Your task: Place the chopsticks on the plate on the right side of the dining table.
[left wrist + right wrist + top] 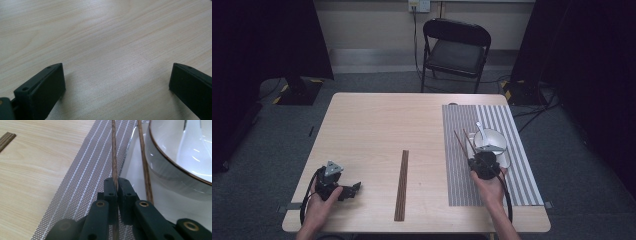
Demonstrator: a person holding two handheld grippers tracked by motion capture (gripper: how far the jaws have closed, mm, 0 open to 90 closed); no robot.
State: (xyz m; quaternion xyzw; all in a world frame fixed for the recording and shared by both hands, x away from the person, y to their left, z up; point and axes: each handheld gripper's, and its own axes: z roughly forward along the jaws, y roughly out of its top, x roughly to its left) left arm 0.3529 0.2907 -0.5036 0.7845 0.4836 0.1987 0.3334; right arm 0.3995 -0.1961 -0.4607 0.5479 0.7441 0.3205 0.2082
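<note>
1. Landmark: the striped grey placemat [492, 165] on the right part of the wooden table [372, 130].
2. Well to the left of the placemat, at the table's near left corner, the left gripper [354, 189] lies low in the person's left hand [319, 205]. In the left gripper view its jaws stand wide apart over bare wood, nothing between them.
3. Between that gripper and the placemat lies a dark wooden strip [401, 185], lengthwise on the table, apart from both.
4. On the placemat, the right gripper [117, 185] has its jaws clamped on one brown chopstick [114, 157].
5. A second chopstick [144, 165] lies just beside it, free of the jaws, by the white bowl [175, 167].
6. The bowl, brown-rimmed, stands on the placemat with a white spoon [480, 131] in it.
7. No writing or brand is legible.
</note>
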